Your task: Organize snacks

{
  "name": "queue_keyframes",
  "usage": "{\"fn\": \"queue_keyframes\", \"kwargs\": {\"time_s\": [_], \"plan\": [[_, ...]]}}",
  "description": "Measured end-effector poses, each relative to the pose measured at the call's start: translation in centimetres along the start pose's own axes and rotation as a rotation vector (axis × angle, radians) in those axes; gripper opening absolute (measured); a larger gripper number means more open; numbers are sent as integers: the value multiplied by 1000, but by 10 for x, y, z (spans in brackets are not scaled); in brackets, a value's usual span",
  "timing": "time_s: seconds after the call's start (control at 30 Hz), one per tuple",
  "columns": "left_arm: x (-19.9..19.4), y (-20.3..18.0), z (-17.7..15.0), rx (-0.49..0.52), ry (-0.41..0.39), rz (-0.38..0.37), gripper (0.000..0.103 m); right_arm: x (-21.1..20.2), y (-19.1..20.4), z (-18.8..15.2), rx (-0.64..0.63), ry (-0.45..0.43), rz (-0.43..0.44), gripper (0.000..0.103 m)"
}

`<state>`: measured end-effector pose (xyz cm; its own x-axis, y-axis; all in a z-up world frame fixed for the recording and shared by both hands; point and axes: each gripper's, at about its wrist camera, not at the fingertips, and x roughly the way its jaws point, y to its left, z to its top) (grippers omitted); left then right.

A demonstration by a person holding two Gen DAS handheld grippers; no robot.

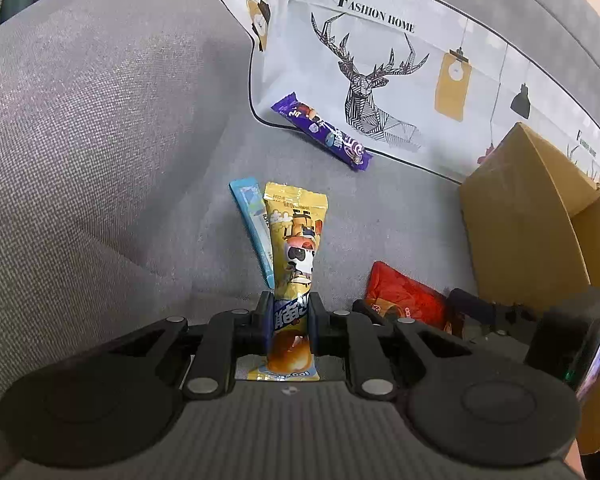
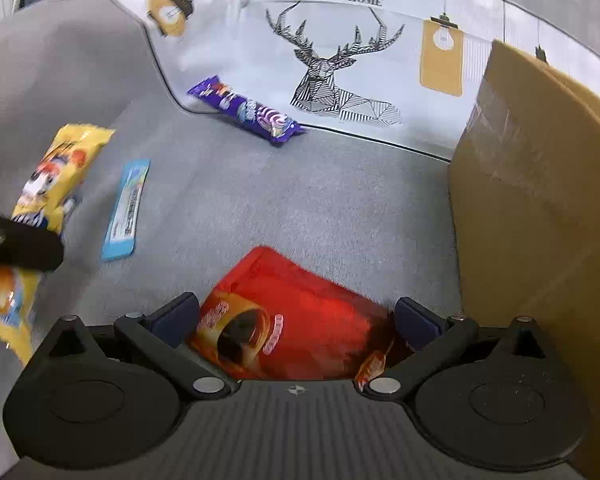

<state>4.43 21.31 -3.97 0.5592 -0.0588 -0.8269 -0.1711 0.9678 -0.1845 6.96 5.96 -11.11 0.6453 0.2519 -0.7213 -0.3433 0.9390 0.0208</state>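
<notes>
Left gripper (image 1: 289,322) angled down toward the grey sofa seat (image 1: 380,216), pads clamped on the lower part of a yellow snack packet (image 1: 294,256), long axis running straight away from the jaws, top seam farthest out. Right gripper (image 2: 296,318) also tilted down, jaws spread wide around a red snack bag (image 2: 300,312) lying on the seat, not pressing it. Seen fully only from the right wrist: blue stick packet (image 2: 125,212) lying lengthwise, purple bar (image 2: 246,110) slanted against the deer-print cushion (image 2: 340,60), cardboard box (image 2: 540,200) at right.
</notes>
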Motion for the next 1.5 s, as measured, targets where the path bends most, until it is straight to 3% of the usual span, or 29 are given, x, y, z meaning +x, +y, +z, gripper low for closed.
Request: {"fn": "queue_keyframes", "kwargs": {"time_s": [0.07, 0.13, 0.2, 0.23, 0.27, 0.4, 0.5, 0.67, 0.77, 0.83, 0.9, 0.93, 1.17, 1.3, 1.5], "plan": [[0, 0, 1, -1, -7, -2, 18, 1, -6, -2, 41, -7, 27, 100], [0, 1, 3, -6, -13, -5, 18, -4, -5, -6, 43, -50, 40, 84], [1, 2, 4, -13, -14, -6, 18, -14, 3, -10, 5, -105, 90, 44], [1, 2, 4, -15, -14, -7, 18, -17, 8, -11, -24, -122, 86, 17], [1, 2, 4, -17, -14, -8, 18, -19, 9, -13, -37, -129, 81, 0], [0, 1, 1, -15, -15, -13, 18, -23, 0, -14, 22, -133, 131, 0], [0, 1, 1, -18, -13, -18, 18, -28, 4, -17, 3, -113, 192, 0], [0, 2, 1, -24, -12, -15, 18, -39, 15, -21, -23, -19, 399, 0], [-1, 4, 1, -36, -15, -13, 18, -50, 21, -23, -38, -35, 395, 3], [-1, 6, 1, -44, -17, -14, 18, -59, 22, -24, -61, -60, 379, 24], [-2, 7, 1, -49, -19, -13, 18, -67, 24, -23, -113, -99, 324, 89], [-2, 7, 0, -49, -18, -13, 18, -69, 24, -23, -134, -114, 292, 99], [-1, 4, 0, -41, -16, -18, 18, -48, 10, -22, -22, -8, 150, 103], [1, 3, 1, -28, -12, -16, 18, -31, 4, -25, 81, 52, 124, 103], [2, 6, 2, -40, -14, -5, 18, -29, 27, -30, -51, 33, 137, 103]]}}
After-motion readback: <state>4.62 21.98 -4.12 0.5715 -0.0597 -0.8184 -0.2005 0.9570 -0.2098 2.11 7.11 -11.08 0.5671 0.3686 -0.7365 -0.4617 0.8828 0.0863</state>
